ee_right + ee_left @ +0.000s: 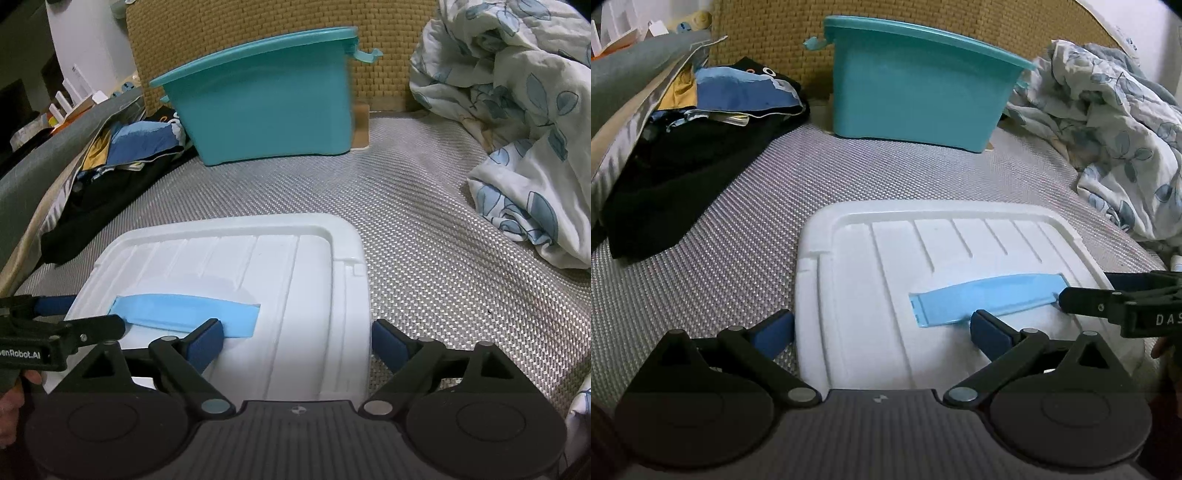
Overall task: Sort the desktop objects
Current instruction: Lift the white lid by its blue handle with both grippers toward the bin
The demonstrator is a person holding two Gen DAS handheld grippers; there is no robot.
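A white storage box lid (886,266) (295,280) with a light blue handle (982,299) (184,314) lies flat on the woven grey mat. My left gripper (882,332) is open wide over the lid's left end, one finger just outside the edge and the other beside the handle. My right gripper (299,343) is open wide over the lid's right end in the same way. Each gripper shows at the side of the other's view, the right gripper (1086,288) and the left gripper (85,314) both near the handle's ends. Nothing is gripped.
A teal plastic bin (916,85) (266,99) stands at the back against a woven headboard. Dark and blue clothes (683,147) (122,162) are piled on the left. A floral white quilt (1115,122) (517,110) is bunched on the right.
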